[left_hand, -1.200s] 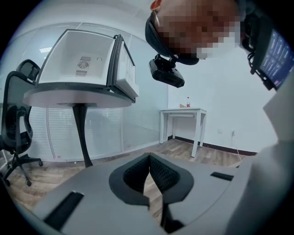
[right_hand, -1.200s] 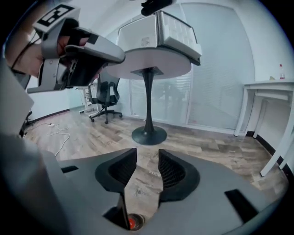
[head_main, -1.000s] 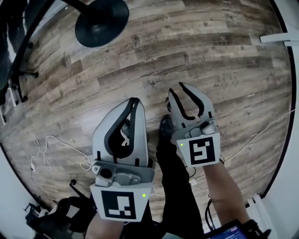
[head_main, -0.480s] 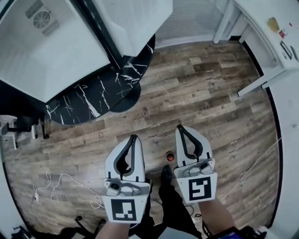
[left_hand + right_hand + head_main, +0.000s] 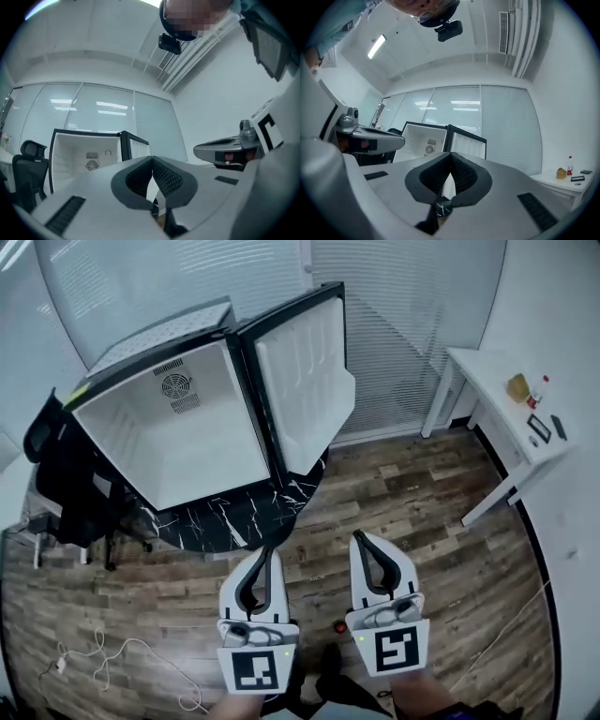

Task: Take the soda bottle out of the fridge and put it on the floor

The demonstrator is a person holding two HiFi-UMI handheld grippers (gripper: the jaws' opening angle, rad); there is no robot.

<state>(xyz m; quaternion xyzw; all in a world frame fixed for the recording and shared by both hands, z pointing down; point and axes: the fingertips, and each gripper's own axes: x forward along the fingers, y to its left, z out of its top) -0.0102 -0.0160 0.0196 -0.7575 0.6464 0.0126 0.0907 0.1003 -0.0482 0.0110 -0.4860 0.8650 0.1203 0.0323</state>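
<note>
2 grippers, both clenched on nothing: the left gripper [image 5: 268, 554] and right gripper [image 5: 360, 540] each have their pads meeting at the tips. 1 second ago the right jaws stood apart; now they are together, as its own view [image 5: 451, 155] shows. The left gripper's view [image 5: 152, 160] shows the same pinch, with only a slit of room below the tips. 1 second ago the head view held nothing but boards and a dark round base. Now it takes in the fridge [image 5: 178, 427] and the far wall, and both grippers sit lower and smaller in it.

The bottle [image 5: 339, 626] shows only as a small red-topped spot on the floor [image 5: 450, 521], between the 2 grippers and near my shoe. I can't make out more of it.

The fridge has its door [image 5: 305, 381] swung wide to the right, and its white inside shows a round fan grille on the back wall. It stands on a black slab [image 5: 206, 521] with white veins, which lies between me and the fridge. A black chair [image 5: 70, 484] stands just left of it. A white desk [image 5: 511, 432] at the right wall carries a yellow lump [image 5: 518, 387] and a few small things. A pale cable [image 5: 112, 652] loops over the wood boards at lower left. Blinds [image 5: 403, 324] cover the wall behind.
</note>
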